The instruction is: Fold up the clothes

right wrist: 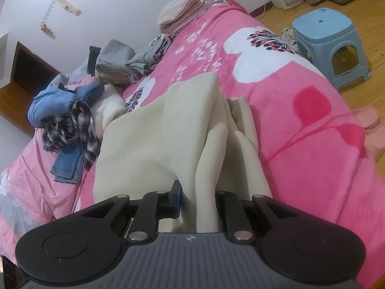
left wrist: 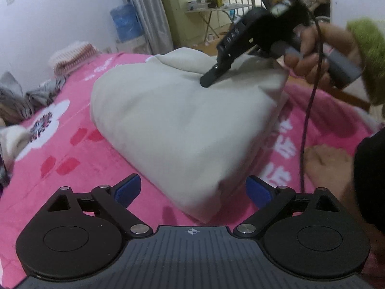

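Folding a cream garment (left wrist: 173,120) on the pink bed (left wrist: 72,159); one fold is already laid and I am mid-way to the next. Nearest, my left tongs (left wrist: 192,190) stand wide open, pads clear of the cloth, the garment's near corner lying just ahead between them. My right tongs (right wrist: 196,200) are closed on a gathered edge of the garment (right wrist: 168,125), which trails away across the bed. Beyond, unfolded clothes (right wrist: 72,115) sit heaped towards the wall. Next, I judge, the left tongs must close on the near corner so both edges travel together.
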A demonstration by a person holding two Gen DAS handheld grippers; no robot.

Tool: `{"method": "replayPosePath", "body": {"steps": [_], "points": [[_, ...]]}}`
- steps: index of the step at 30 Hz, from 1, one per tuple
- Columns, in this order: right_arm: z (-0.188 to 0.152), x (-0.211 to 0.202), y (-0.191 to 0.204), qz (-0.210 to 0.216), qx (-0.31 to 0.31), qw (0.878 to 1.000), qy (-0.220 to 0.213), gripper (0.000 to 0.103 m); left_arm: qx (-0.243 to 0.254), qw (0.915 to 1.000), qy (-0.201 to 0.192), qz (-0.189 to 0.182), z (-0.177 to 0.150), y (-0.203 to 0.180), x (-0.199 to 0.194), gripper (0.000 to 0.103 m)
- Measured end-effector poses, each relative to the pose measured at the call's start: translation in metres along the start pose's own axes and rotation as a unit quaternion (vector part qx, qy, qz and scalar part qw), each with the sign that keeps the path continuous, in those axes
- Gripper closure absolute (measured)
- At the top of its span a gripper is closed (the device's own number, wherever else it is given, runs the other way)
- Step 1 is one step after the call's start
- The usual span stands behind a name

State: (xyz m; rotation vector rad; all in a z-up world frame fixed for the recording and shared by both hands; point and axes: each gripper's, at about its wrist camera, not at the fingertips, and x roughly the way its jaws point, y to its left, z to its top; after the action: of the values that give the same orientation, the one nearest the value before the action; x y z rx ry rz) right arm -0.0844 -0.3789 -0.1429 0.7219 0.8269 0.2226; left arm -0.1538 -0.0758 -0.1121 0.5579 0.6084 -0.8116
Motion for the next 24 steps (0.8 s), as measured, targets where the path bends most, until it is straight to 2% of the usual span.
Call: {"method": "replayPosePath", "body": {"steps": [2,5,8,12,14,19,21,24], "points": [[-0.001,0.0,0.0,-0.002,-0.003,1.0,-0.002,0.087,-0.009,0.9997,-0.004,0.023,-0.001,0.0,0.005,0.014],[-0.001,0.0,0.0,-0.002,-0.008,1.0,-0.005,0.087,-0.045,0.9984,-0.011,0.033,-0.004,0.01,-0.004,0.016],[-0.002,0.0,-0.002,0.002,-0.012,1.0,-0.008,0.087,-0.044,0.9966,-0.015,0.067,-0.009,0.011,-0.017,0.02],[-0.004,0.0,-0.003,0.008,-0.014,1.0,-0.01,0.087,-0.05,0.9941,-0.029,0.092,-0.01,0.013,-0.031,0.023],[-0.004,0.0,-0.002,0.006,-0.015,1.0,-0.01,0.087,-0.03,0.9949,-0.03,0.091,-0.007,0.006,-0.03,0.024],[-0.005,0.0,-0.001,0.004,-0.016,1.0,-0.012,0.087,-0.051,0.994,-0.019,0.094,-0.009,0.011,-0.009,0.02],[-0.006,0.0,-0.001,0.006,-0.021,1.0,-0.013,0.087,-0.053,0.9923,0.0,0.112,-0.015,0.012,-0.011,0.02],[-0.009,-0.001,0.001,0.007,-0.033,0.999,-0.012,0.087,-0.053,0.9912,0.021,0.119,-0.022,0.015,-0.014,0.02]]}}
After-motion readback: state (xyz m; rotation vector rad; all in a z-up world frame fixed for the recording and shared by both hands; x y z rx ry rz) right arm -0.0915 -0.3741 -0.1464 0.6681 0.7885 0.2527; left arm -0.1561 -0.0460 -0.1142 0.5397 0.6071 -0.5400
